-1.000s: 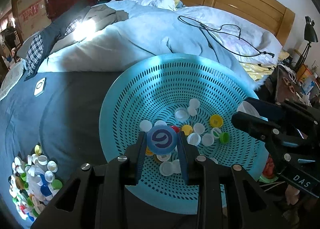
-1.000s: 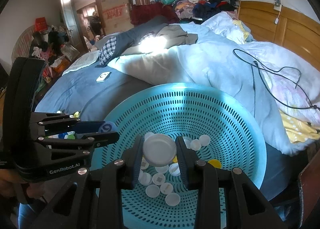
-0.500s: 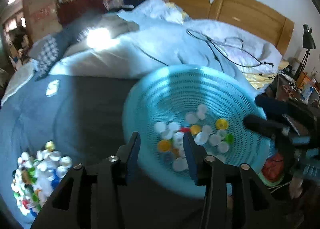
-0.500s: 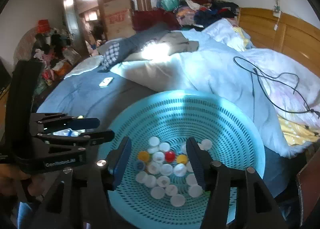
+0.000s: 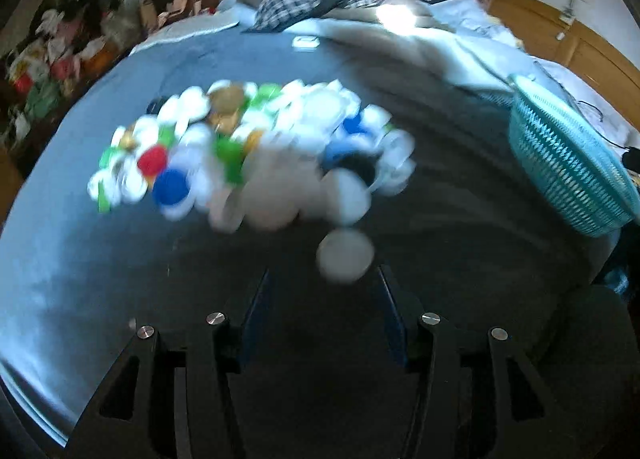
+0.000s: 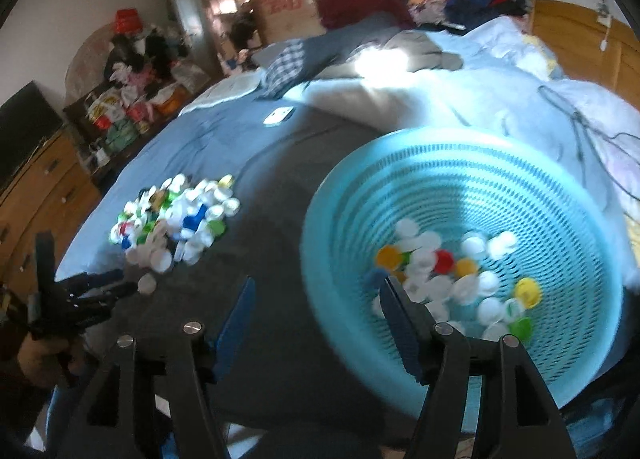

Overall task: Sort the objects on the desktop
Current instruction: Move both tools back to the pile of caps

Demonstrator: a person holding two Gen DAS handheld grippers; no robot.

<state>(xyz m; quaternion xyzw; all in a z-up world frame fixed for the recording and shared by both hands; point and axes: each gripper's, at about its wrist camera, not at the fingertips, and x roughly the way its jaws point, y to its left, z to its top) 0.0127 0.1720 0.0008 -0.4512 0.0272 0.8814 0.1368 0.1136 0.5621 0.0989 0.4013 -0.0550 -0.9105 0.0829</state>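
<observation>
Left wrist: my left gripper (image 5: 324, 283) is spread, nothing gripped; a lone white cap (image 5: 345, 255) lies just below the cap pile (image 5: 248, 151). Right wrist: my right gripper (image 6: 316, 299) gapes empty beside the teal basket (image 6: 520, 155), which holds sorted caps (image 6: 452, 279).

Open lane: dark blanket (image 6: 276, 227) between cap pile (image 6: 180, 219) and basket (image 6: 472, 147).
Obstacles: stray white cap (image 5: 345, 255) near pile.

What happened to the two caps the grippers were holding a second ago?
Both were let go over the basket. The left gripper, now open, has swung left to the cap pile, near a stray white cap. The right gripper is open too, shifted left of the basket. Basket and pile stayed put.
</observation>
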